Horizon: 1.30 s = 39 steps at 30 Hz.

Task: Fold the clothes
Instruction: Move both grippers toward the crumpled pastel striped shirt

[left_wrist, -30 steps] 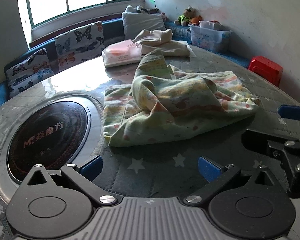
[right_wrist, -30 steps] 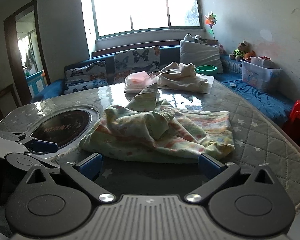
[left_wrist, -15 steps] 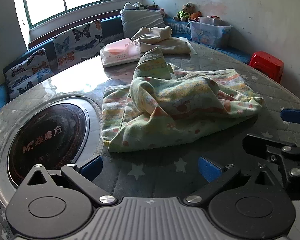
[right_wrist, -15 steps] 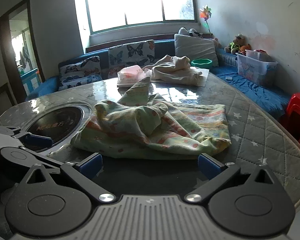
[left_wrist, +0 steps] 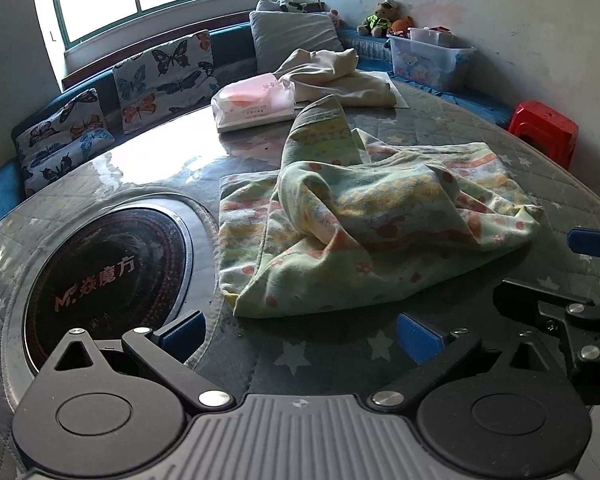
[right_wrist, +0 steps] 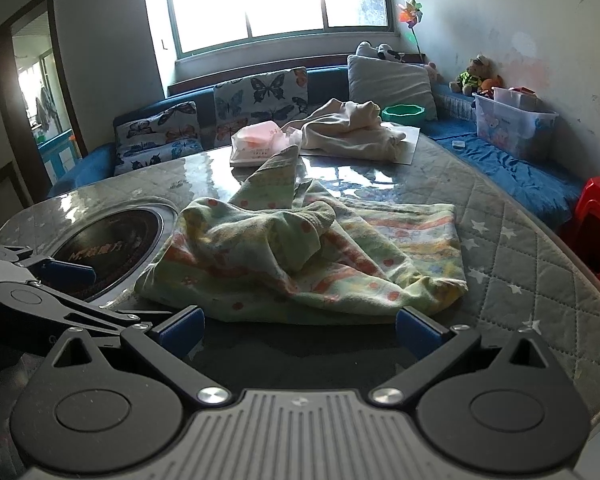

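Left gripper (left_wrist: 300, 334): its 2 blue-tipped fingers are standing wide apart, holding nothing, hovering low over the table just short of the garment's near edge.
Right gripper (right_wrist: 298, 330): it is gaping just as wide, also empty, its blue tips sitting just in front of the garment's near hem; in the left view it is showing at the right edge.
Table (right_wrist: 540, 280): a grey quilted cover with white stars is lying under both tools.
Garment (left_wrist: 380, 232): a crumpled green piece with orange, yellow and red print is lying straight ahead of both tools, 1 part bunched up on top and a strip trailing away toward the far side.
Cooktop (left_wrist: 100, 276): a round black plate is sitting ahead-left of the left tool, reading "M" followed by 3 Chinese characters.
Tissue pack (left_wrist: 256, 102): a pink and white pack is lying beyond the garment; its print is too small to read.
Cream cloth (right_wrist: 348, 130): it is lying heaped just right of the pack.
Butterfly cushions (right_wrist: 260, 96): they are leaning on the blue bench farthest off, under the window.
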Each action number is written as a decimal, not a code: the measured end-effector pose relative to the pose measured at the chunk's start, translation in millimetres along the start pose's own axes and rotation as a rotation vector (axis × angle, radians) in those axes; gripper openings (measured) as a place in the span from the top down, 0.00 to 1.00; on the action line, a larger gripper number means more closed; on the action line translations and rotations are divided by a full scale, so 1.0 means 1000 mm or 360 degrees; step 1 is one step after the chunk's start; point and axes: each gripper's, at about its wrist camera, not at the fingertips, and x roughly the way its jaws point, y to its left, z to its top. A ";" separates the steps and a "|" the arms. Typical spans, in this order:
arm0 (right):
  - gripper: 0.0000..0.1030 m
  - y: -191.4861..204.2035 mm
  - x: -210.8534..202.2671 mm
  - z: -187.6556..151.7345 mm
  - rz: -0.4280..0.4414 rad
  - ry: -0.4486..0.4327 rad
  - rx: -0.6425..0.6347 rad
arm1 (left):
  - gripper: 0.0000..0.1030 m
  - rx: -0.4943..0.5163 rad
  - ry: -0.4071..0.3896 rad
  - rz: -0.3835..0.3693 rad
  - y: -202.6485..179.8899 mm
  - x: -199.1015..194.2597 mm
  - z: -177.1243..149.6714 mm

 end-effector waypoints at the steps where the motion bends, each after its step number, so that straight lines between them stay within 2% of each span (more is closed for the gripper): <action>1: 0.00 0.000 0.001 0.001 0.0001 0.0002 0.0007 | 0.00 -0.0003 0.0004 0.0002 0.001 0.001 0.001; 13: 0.00 -0.001 0.003 0.006 0.0010 0.0024 0.0022 | 0.00 -0.0012 0.0054 0.0010 0.001 0.002 0.006; 39: 0.00 -0.005 0.020 0.024 0.0047 0.0044 0.0027 | 0.00 -0.0047 0.0068 -0.0012 0.013 0.012 0.024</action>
